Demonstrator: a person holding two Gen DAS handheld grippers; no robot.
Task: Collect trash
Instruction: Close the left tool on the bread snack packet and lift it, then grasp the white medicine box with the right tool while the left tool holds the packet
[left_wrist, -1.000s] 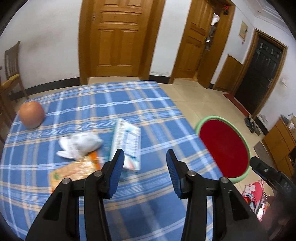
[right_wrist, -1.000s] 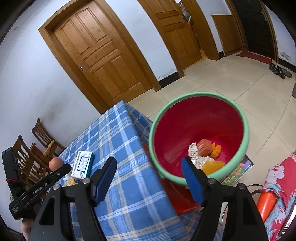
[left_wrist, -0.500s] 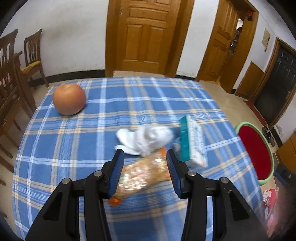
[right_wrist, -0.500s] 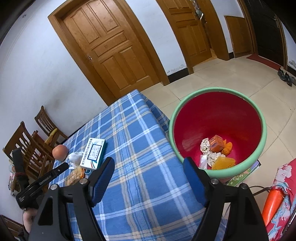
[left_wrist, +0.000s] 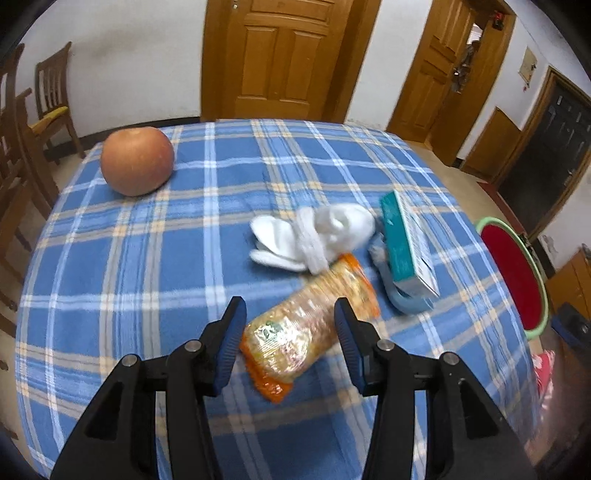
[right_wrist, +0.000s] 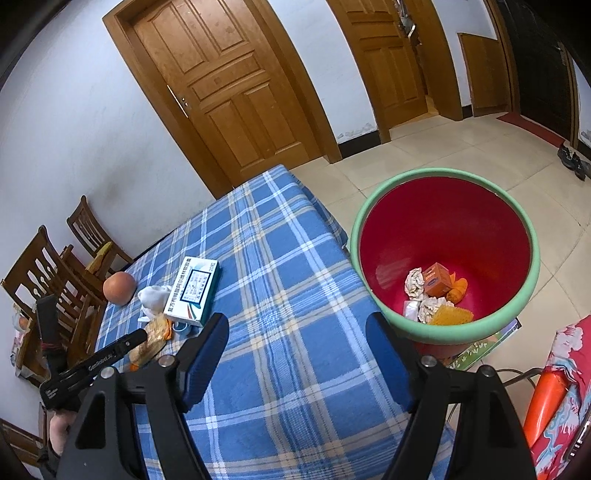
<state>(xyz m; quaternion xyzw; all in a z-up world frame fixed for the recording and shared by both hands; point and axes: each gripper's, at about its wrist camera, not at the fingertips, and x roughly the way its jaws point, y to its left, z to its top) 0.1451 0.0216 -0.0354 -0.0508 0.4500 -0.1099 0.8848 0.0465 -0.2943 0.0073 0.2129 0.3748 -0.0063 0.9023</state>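
- On the table (left_wrist: 129, 258): apple (left_wrist: 137, 161) at the far left, socks (left_wrist: 314, 236) mid-table, box (left_wrist: 408, 245) just right of them
- Snack packet (left_wrist: 310, 325) lies in front of the socks, between the fingers of the left gripper (left_wrist: 288, 332)
- Bin (right_wrist: 445, 258) stands on the floor right of the table, scraps inside
- Right gripper (right_wrist: 295, 354) hangs over the table's right edge

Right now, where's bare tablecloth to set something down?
Free: the stretch between the round orange-red fruit and the white sock bundle, and the near right corner beside the red bin. Crowded: sock, orange snack wrapper and teal box cluster.
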